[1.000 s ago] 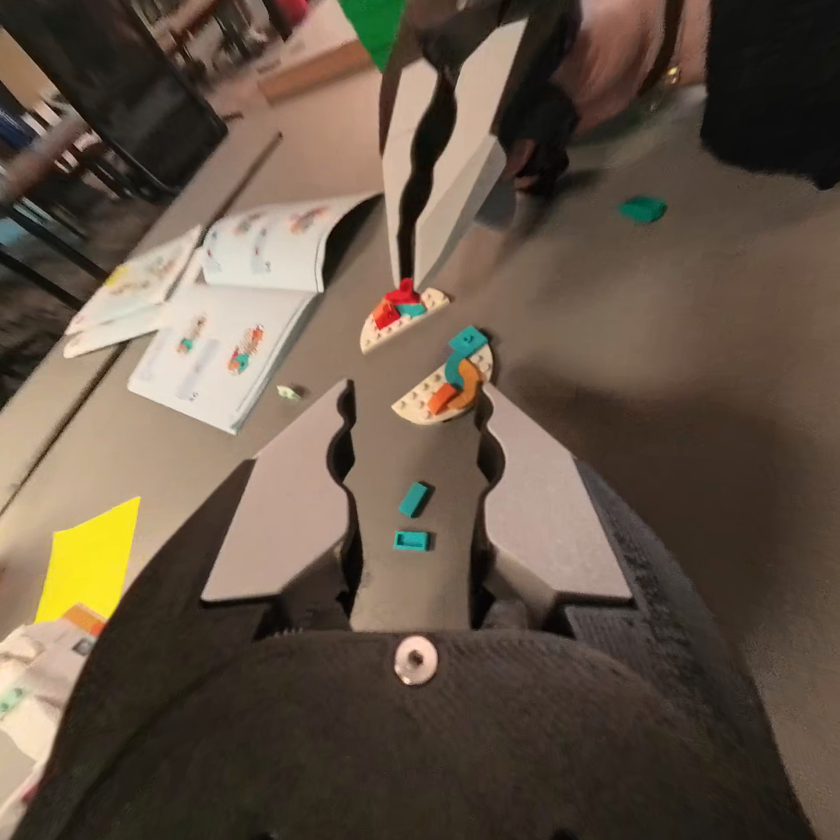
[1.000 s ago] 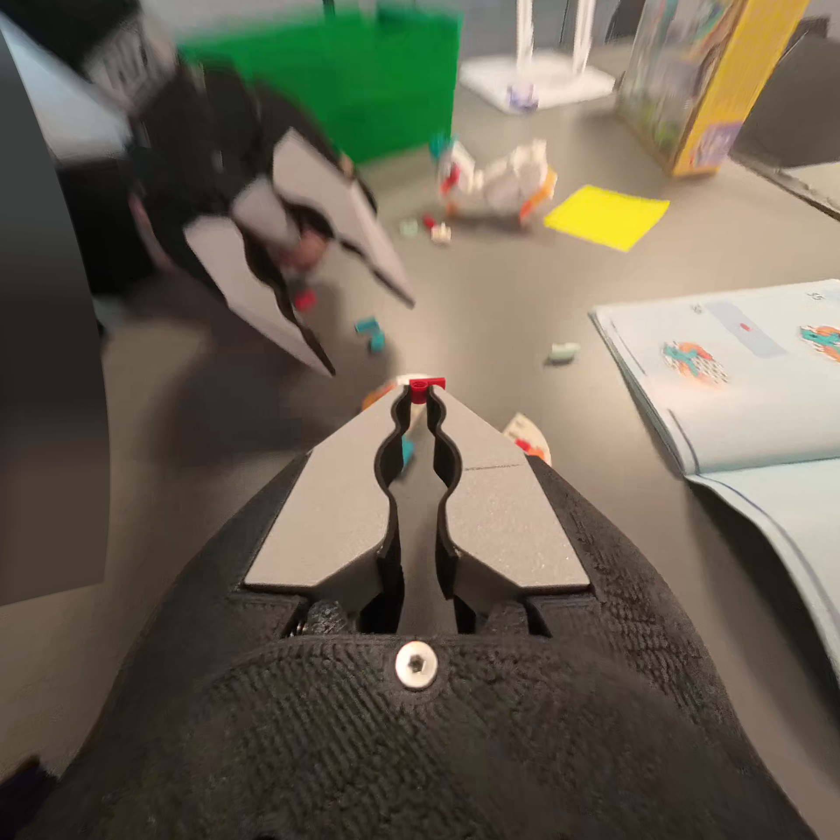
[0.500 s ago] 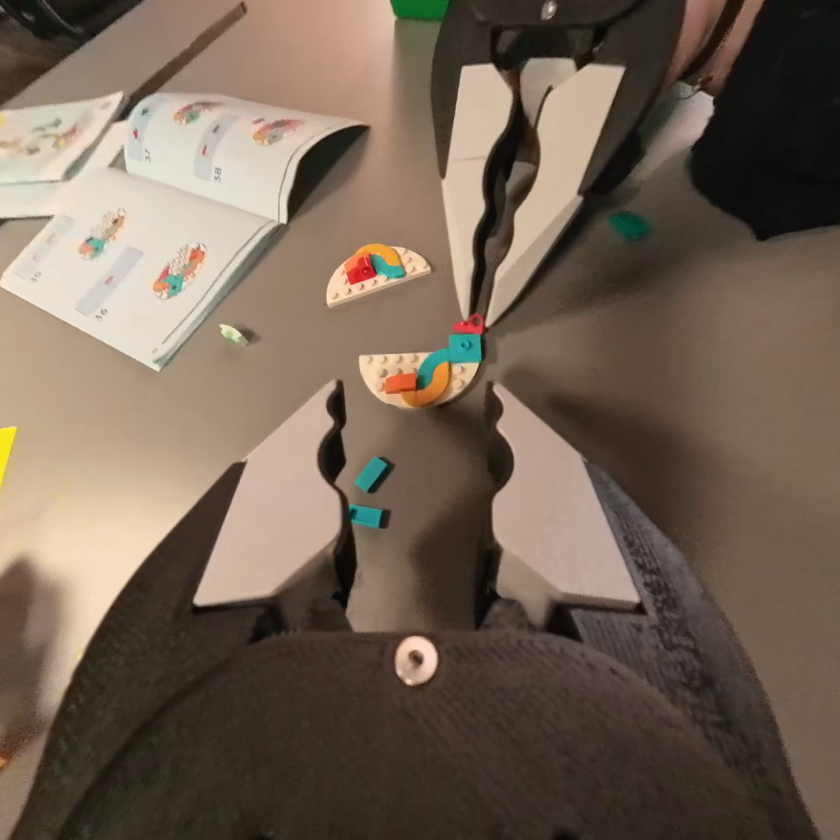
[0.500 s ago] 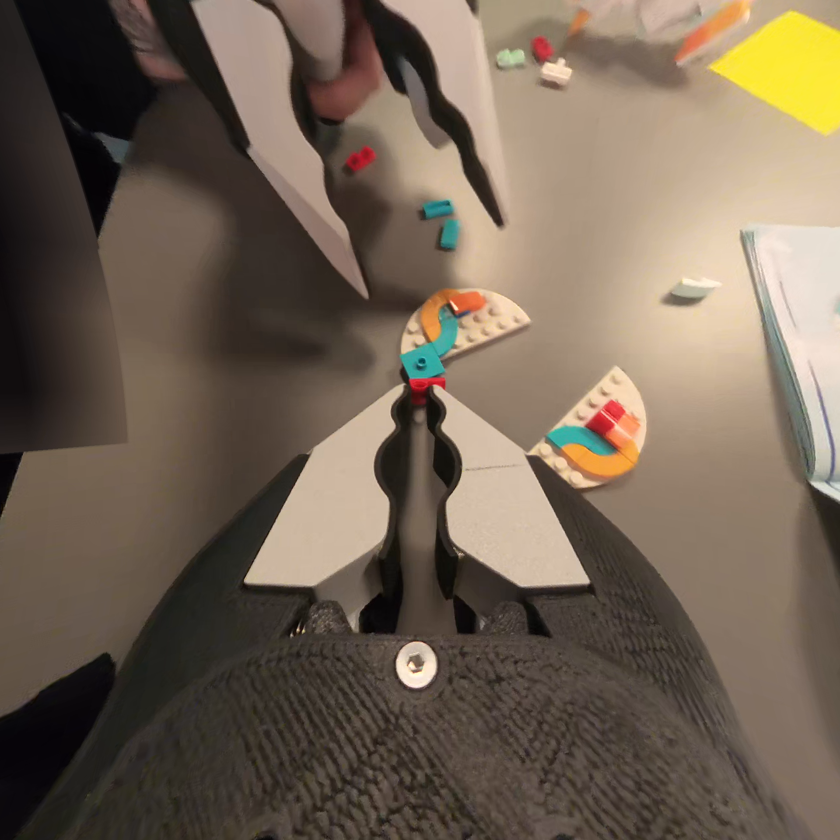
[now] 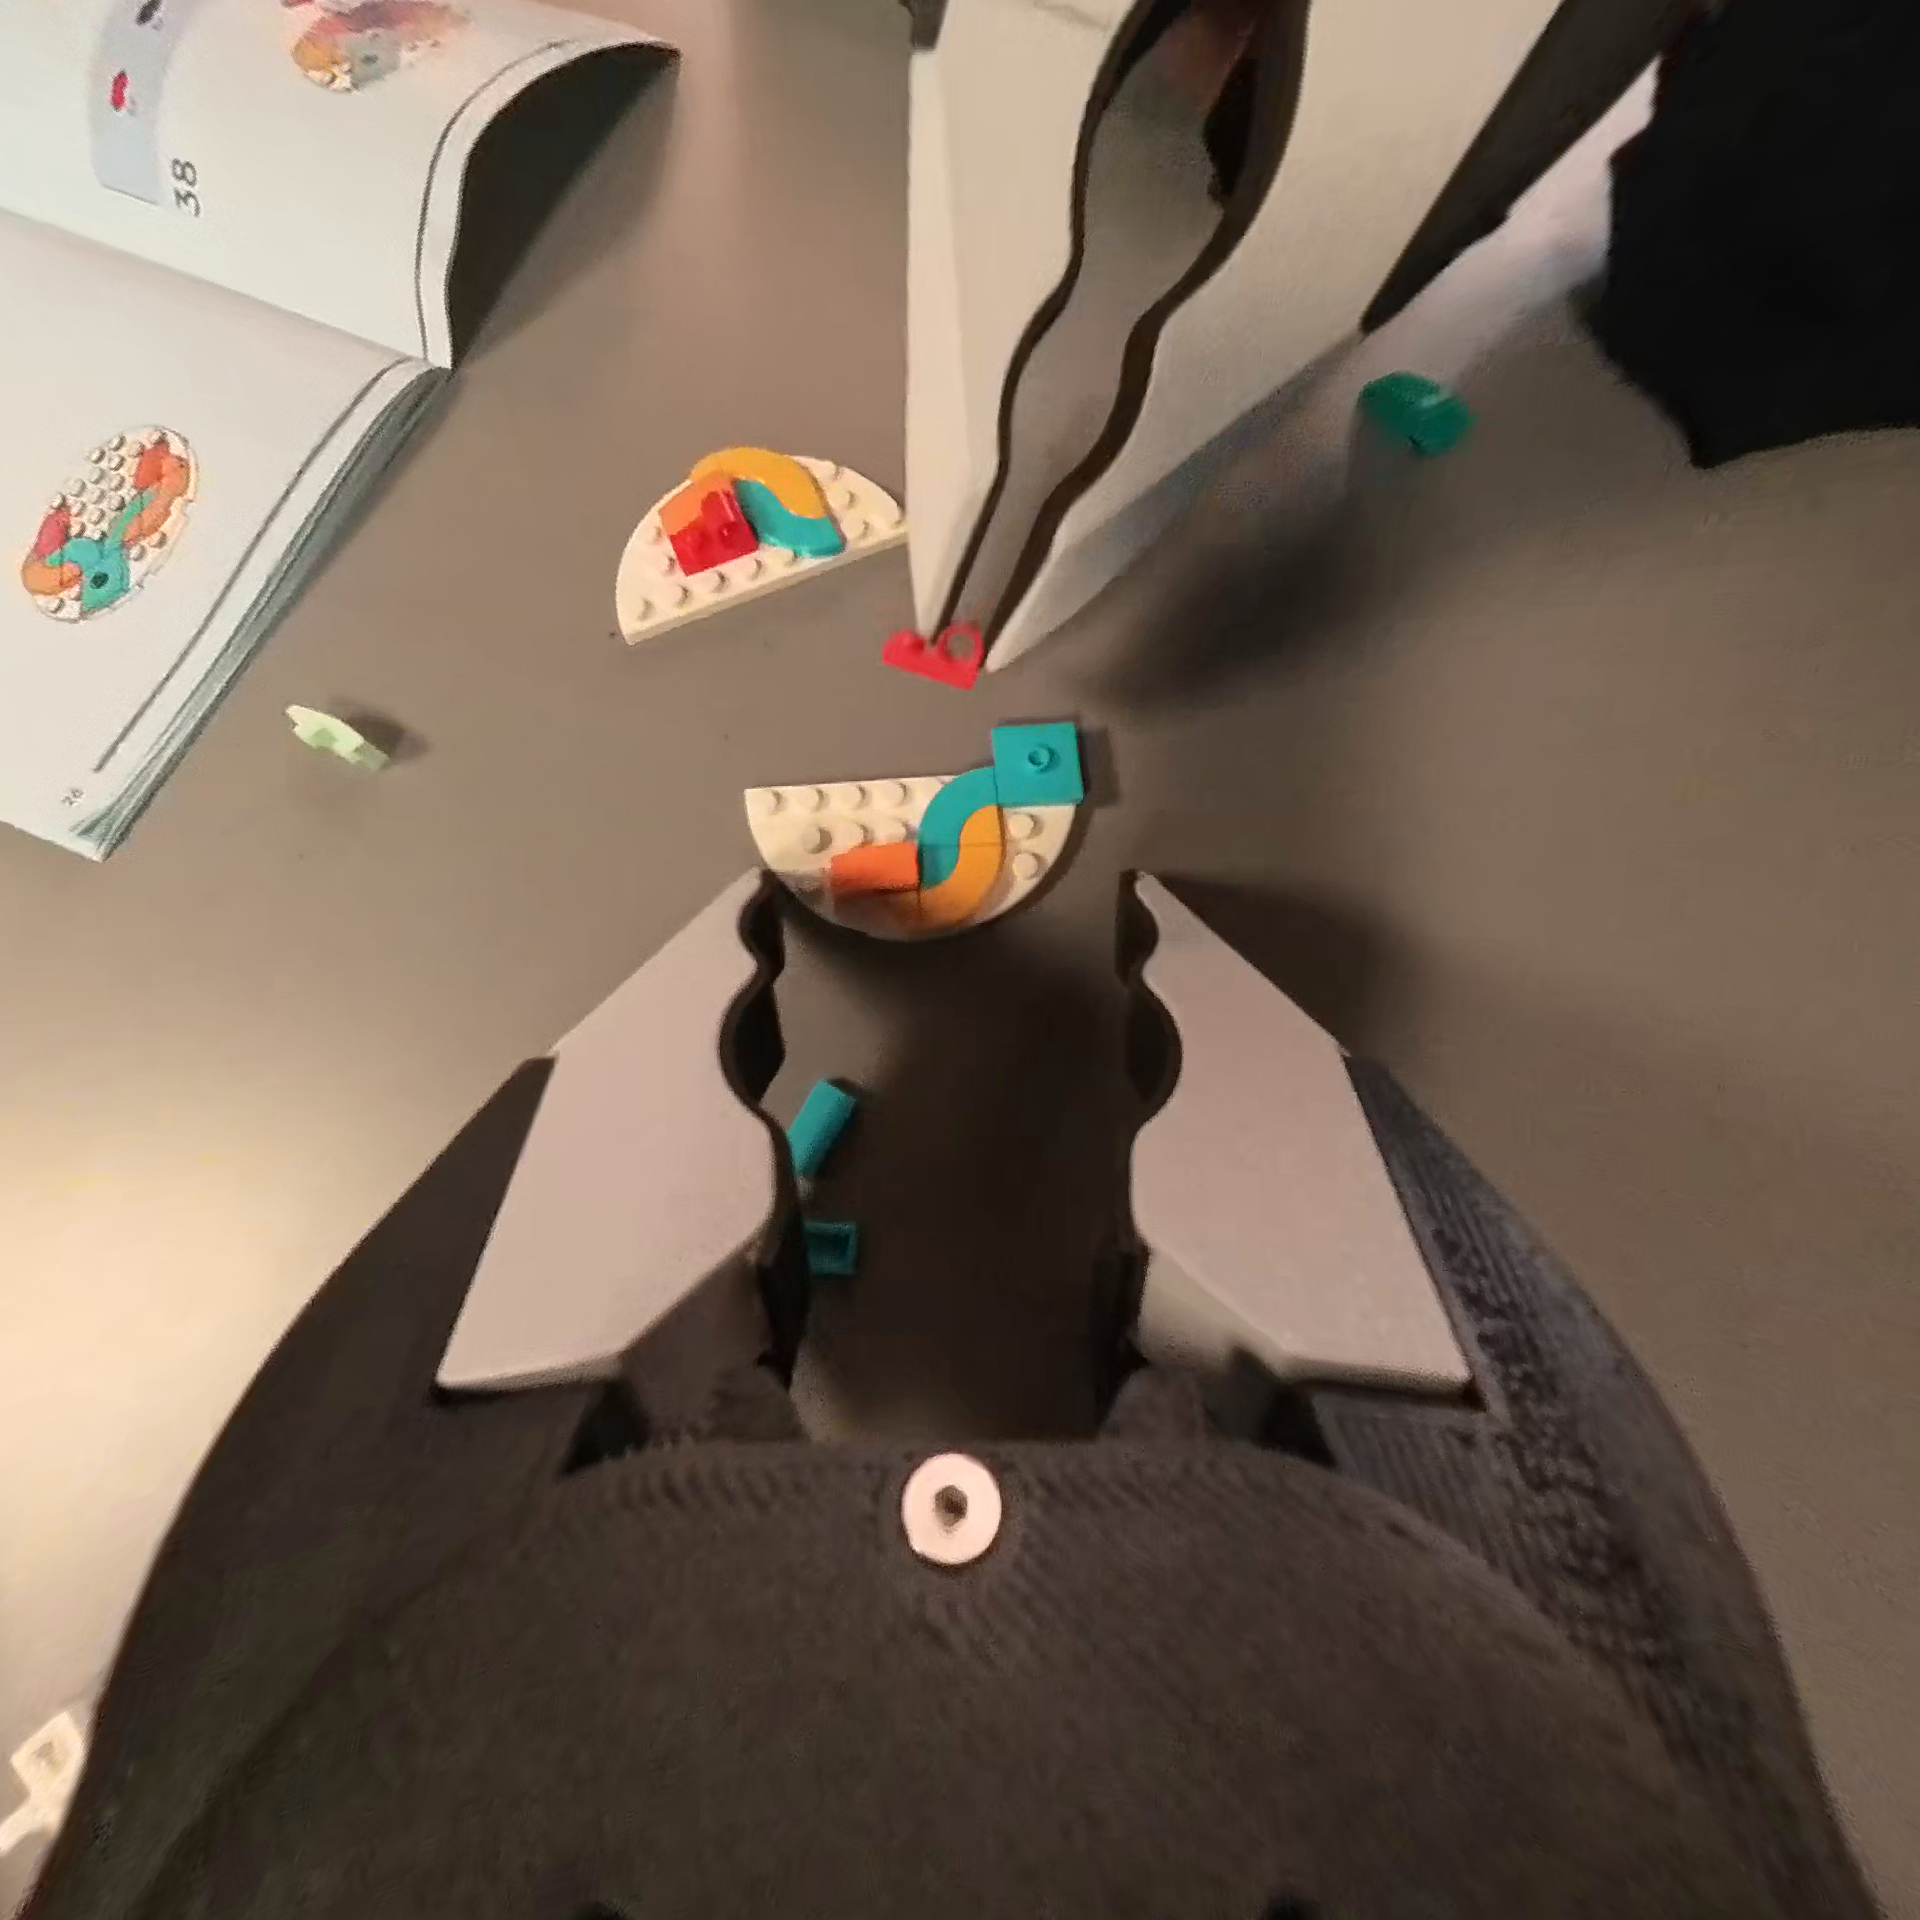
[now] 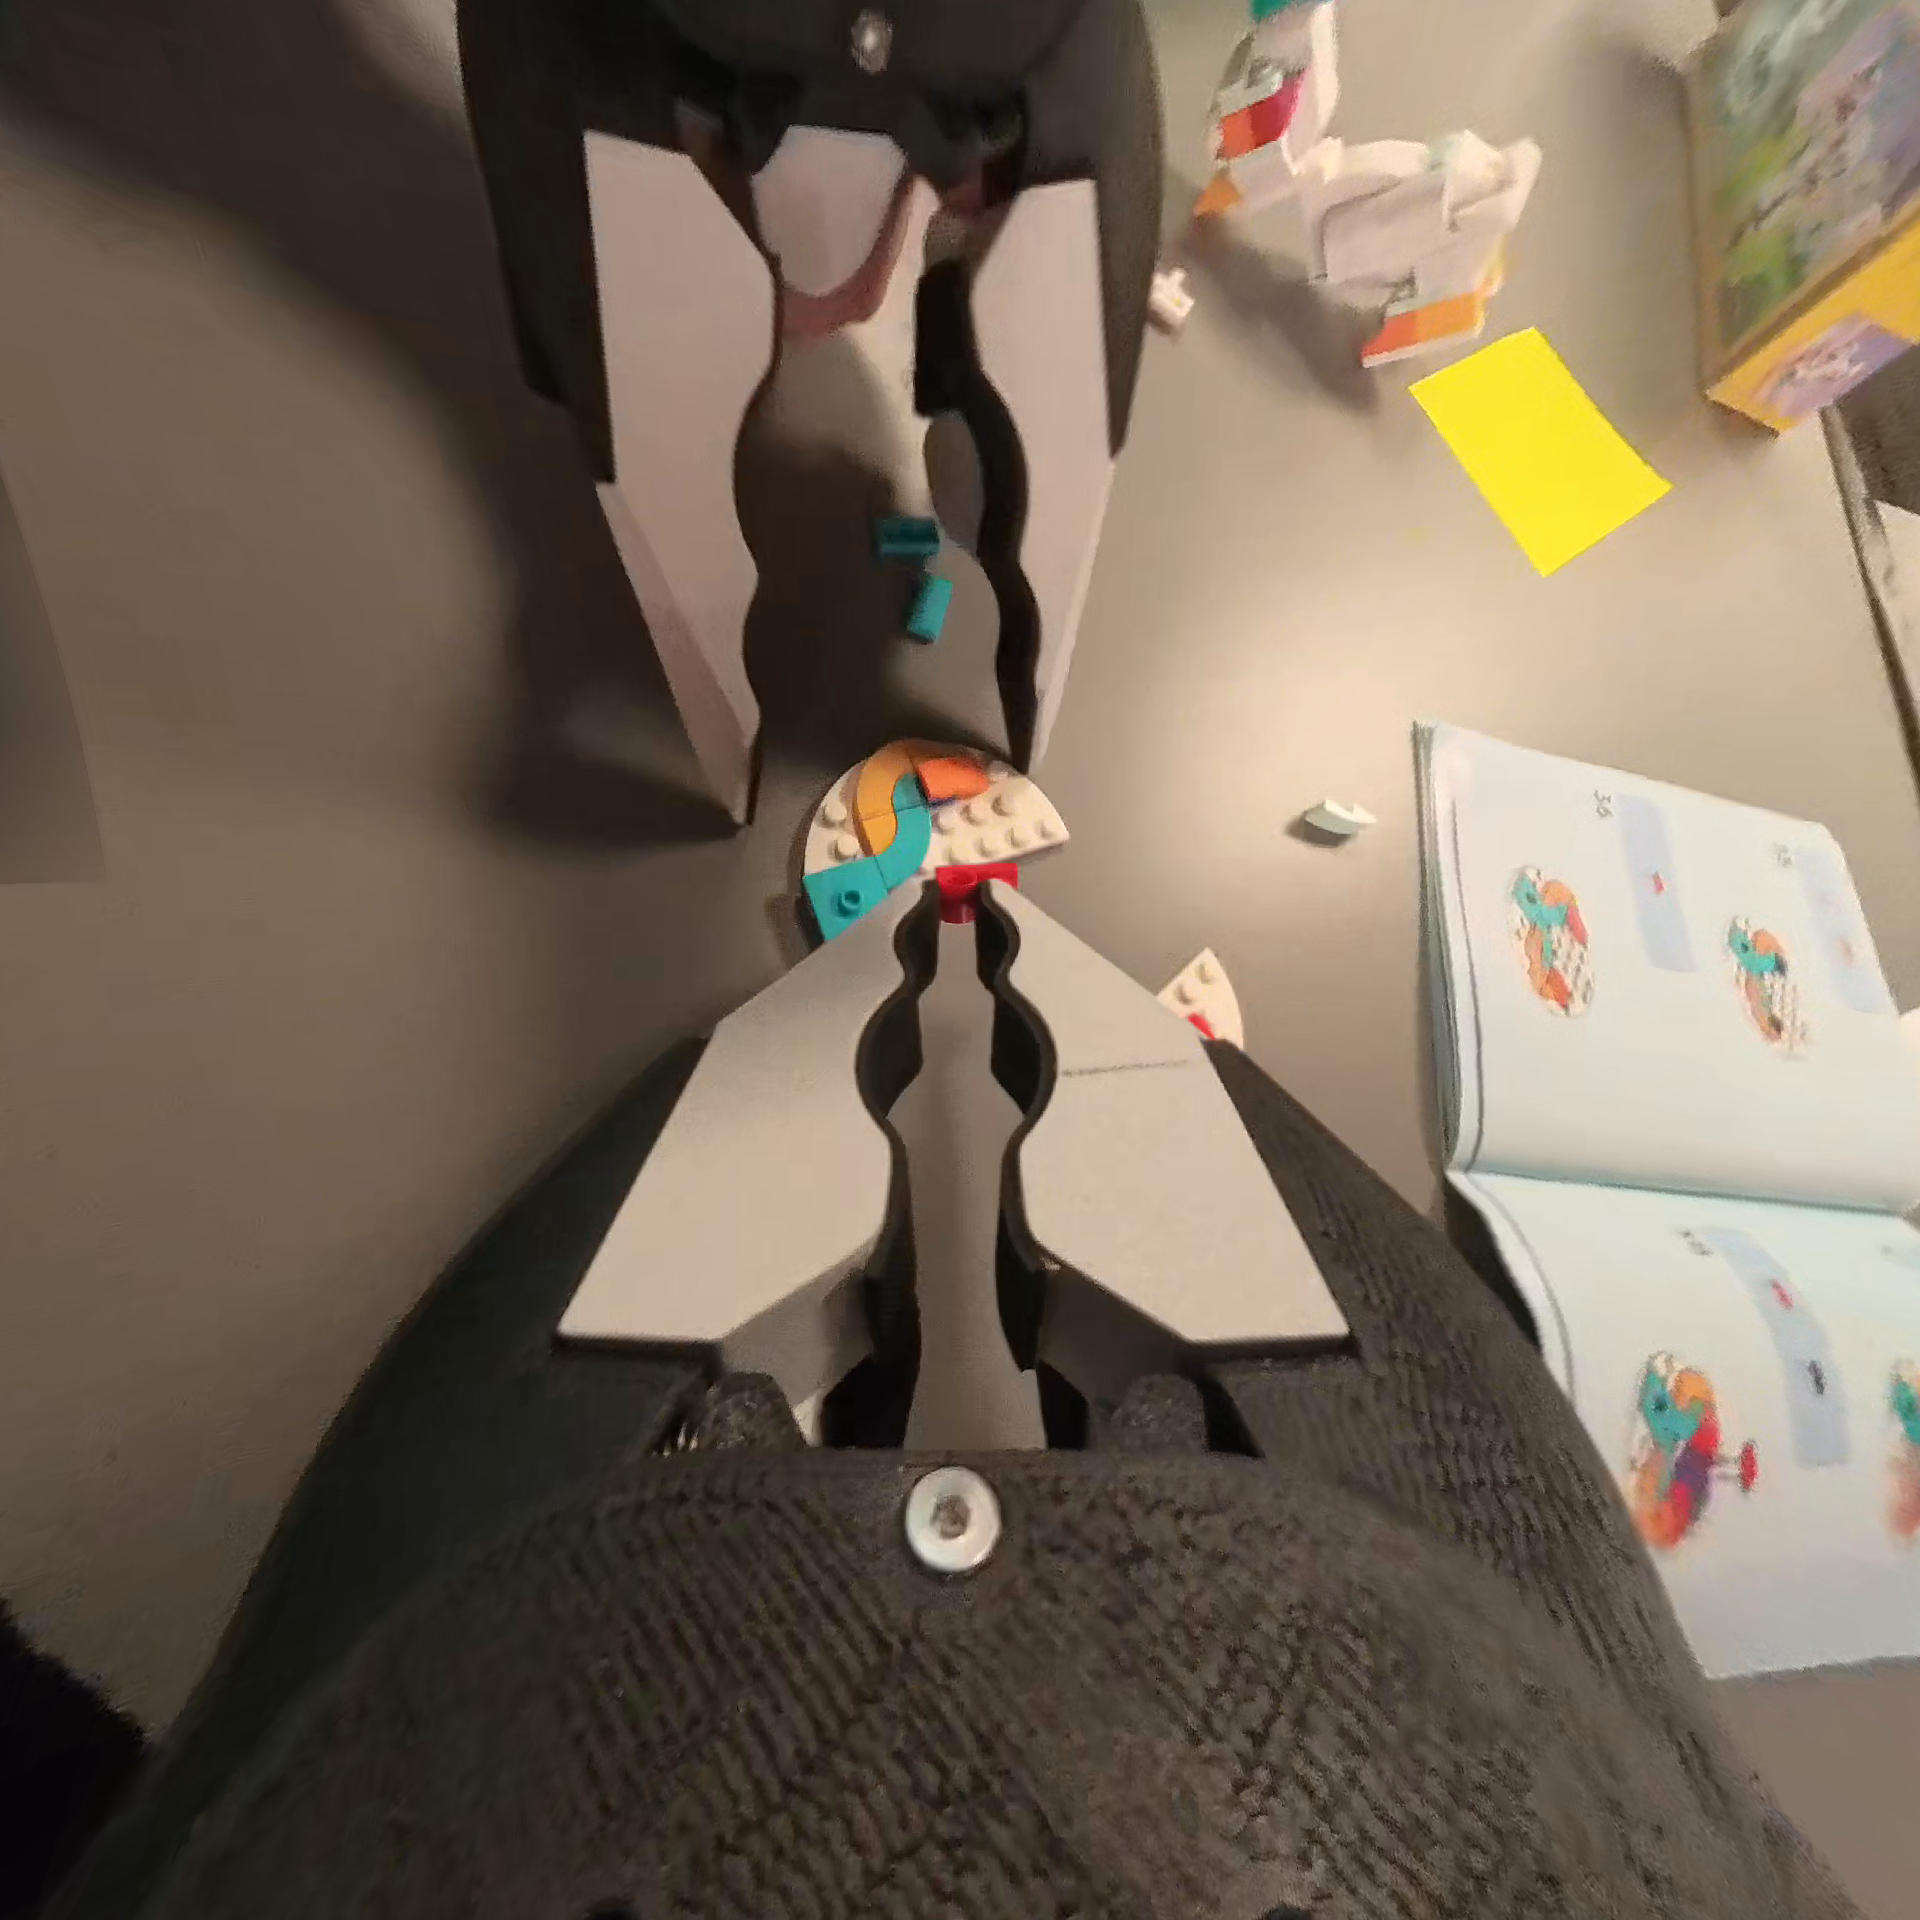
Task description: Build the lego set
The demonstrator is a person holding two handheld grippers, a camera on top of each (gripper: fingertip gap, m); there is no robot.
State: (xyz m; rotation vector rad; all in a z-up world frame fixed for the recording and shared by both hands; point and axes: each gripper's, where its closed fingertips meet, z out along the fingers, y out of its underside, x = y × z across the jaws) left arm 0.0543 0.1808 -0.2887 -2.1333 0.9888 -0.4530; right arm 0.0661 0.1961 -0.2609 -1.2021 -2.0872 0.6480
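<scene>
A white half-round plate (image 5: 831, 826) with teal, yellow and orange curved pieces lies on the grey table; it also shows in the right wrist view (image 6: 1003, 816). My left gripper (image 5: 948, 883) is open, its tips just short of the plate's curved edge. My right gripper (image 6: 958, 902) is shut on a small red plate (image 6: 961, 891), held just above the half-round plate's straight edge; the red plate also shows in the left wrist view (image 5: 933, 657). A second half-round plate (image 5: 717, 582) with red, orange and teal pieces lies farther off.
An open instruction booklet (image 5: 208, 343) lies at the left, and shows at the right in the right wrist view (image 6: 1662, 1143). Two loose teal pieces (image 5: 821, 1122) lie between my left fingers. A pale green piece (image 5: 338, 736), a teal brick (image 5: 1413, 410), a yellow sheet (image 6: 1538, 447), crumpled bags (image 6: 1371, 218) and a set box (image 6: 1829, 197) lie around. The left gripper's tips are roughly 4 cm from the right gripper's.
My right gripper carried the red plate from over the far half-round plate to the near one. My left gripper moved closer to the near plate and stayed open.
</scene>
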